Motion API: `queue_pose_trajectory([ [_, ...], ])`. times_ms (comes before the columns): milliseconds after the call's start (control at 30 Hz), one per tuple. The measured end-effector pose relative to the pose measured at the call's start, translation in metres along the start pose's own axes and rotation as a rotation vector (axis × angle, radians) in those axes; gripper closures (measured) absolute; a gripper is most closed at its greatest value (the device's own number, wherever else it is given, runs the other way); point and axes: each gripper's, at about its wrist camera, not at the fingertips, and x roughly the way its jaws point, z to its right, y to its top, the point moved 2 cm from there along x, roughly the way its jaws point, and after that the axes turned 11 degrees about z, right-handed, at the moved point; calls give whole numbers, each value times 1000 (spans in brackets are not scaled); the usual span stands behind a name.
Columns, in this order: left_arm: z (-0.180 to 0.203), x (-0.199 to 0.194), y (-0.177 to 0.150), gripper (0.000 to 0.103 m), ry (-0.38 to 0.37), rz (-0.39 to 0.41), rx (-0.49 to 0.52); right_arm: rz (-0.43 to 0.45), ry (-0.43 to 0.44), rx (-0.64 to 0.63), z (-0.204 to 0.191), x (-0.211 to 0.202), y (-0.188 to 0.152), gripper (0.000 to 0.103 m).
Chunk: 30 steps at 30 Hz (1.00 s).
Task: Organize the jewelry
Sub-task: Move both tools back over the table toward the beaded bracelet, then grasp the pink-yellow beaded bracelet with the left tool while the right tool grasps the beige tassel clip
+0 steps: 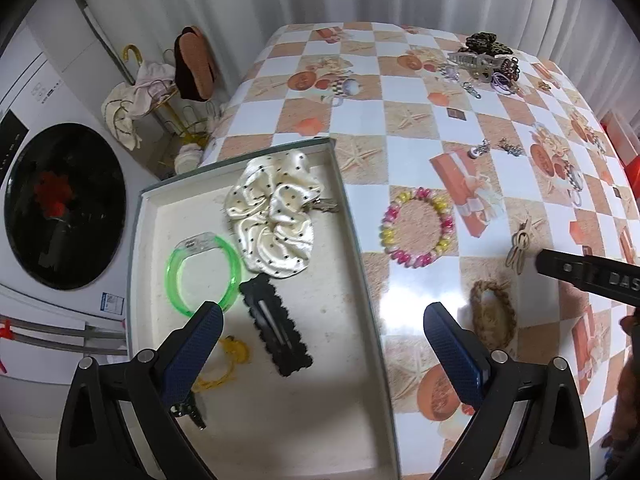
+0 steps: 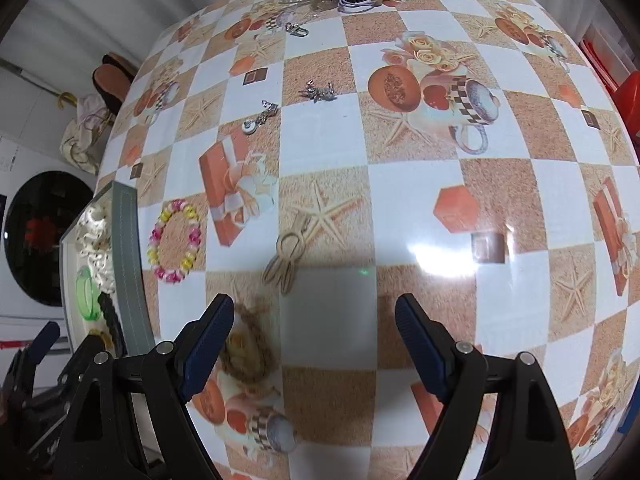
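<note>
A grey-rimmed tray (image 1: 352, 216) at the table's left holds a cream dotted scrunchie (image 1: 272, 216), a green bangle (image 1: 204, 272), a black scalloped hair clip (image 1: 276, 328) and a yellow item (image 1: 224, 364). My left gripper (image 1: 320, 320) is open and empty above the tray's right rim. On the table lie a pink-yellow bead bracelet (image 1: 418, 226), a braided rope bracelet (image 2: 248, 344) and a wooden charm (image 2: 282, 264). My right gripper (image 2: 314, 316) is open and empty just above the table, the rope bracelet by its left finger.
A pile of hair claws, ties and a leopard scrunchie (image 1: 486, 60) lies at the table's far side. Small metal charms (image 2: 318, 90) lie mid-table. A washing machine (image 1: 60, 208) and a rack with cloths (image 1: 152, 92) stand left of the table.
</note>
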Motion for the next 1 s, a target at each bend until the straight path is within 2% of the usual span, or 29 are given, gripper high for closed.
queue_pose_trajectory([
  [233, 10, 7, 9, 0, -35, 2, 22, 30, -16, -21, -12, 16, 11, 18],
  [400, 21, 11, 19, 0, -72, 15, 46, 43, -46, -87, -21, 28, 15, 37],
  [533, 28, 17, 30, 0, -106, 22, 51, 73, -98, -186, -28, 30, 14, 47],
  [700, 43, 25, 41, 0, -148, 26, 74, 93, -143, -255, -23, 28, 12, 77],
  [800, 57, 32, 45, 0, -171, 23, 100, 97, -142, -263, -16, 26, 13, 90],
  [833, 60, 34, 46, 3, -177, 21, 107, 97, -137, -259, -13, 25, 14, 92],
  [867, 65, 37, 46, 13, -180, 17, 119, 97, -134, -254, -12, 25, 14, 94],
  [1000, 79, 55, 45, 18, -189, -23, 139, 103, -120, -241, -10, 25, 14, 95],
])
